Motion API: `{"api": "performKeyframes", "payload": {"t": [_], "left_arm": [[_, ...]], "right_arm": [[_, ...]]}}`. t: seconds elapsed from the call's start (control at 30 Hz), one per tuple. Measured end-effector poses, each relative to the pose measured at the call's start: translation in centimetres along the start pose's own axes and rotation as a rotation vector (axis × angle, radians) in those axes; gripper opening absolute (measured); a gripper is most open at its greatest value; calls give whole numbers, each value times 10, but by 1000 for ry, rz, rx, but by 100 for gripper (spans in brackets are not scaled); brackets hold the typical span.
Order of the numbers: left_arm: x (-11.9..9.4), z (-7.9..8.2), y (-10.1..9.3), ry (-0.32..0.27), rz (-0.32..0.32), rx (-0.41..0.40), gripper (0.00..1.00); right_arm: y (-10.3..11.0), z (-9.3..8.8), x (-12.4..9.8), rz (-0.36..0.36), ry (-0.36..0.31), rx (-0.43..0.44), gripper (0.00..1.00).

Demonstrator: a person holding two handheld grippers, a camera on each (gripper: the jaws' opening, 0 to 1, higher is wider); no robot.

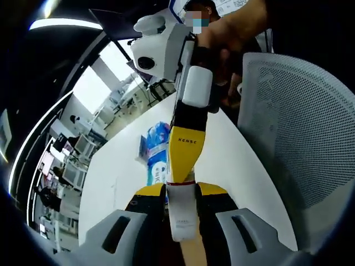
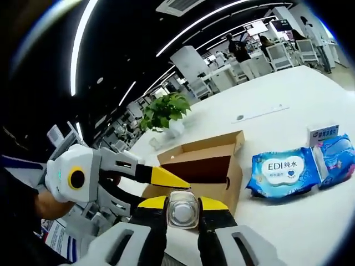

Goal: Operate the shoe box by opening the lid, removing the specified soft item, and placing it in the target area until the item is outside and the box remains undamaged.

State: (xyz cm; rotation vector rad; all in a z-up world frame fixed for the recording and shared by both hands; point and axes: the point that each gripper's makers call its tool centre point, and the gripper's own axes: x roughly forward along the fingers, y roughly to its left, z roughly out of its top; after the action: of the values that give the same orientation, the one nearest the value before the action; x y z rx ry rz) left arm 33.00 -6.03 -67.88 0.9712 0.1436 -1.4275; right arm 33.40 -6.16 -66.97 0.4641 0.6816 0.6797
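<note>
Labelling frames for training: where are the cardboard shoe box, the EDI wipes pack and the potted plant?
cardboard shoe box [image 2: 195, 166]: right gripper view, dark inner wall.
EDI wipes pack [image 2: 282, 173]: right gripper view, printed front.
potted plant [image 2: 165, 111]: right gripper view, leaves.

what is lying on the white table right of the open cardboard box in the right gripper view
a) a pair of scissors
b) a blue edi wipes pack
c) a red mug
b: a blue wipes pack printed EDI lies on the white table right of the open cardboard box.
</note>
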Motion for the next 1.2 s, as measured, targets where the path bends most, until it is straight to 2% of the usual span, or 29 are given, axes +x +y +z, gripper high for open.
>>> {"api": "performKeyframes", "payload": {"t": [0.17, 0.53, 0.87, 1.0, 1.2], "left_arm": [[-1, -1, 7, -10, 20, -32, 30], [-7, -9, 10, -24, 41, -130, 32], [-22, -26, 14, -16, 83, -227, 33], [-28, -38, 14, -3, 97, -292, 36], [-37, -52, 16, -12, 142, -439, 41]], "right_arm": [[-2, -1, 0, 1, 16, -23, 16], [-6, 1, 4, -1, 58, -105, 16], [-13, 2, 4, -8, 110, -188, 16], [-17, 9, 2, -12, 127, -233, 16], [-29, 22, -2, -19, 174, -360, 16]]}}
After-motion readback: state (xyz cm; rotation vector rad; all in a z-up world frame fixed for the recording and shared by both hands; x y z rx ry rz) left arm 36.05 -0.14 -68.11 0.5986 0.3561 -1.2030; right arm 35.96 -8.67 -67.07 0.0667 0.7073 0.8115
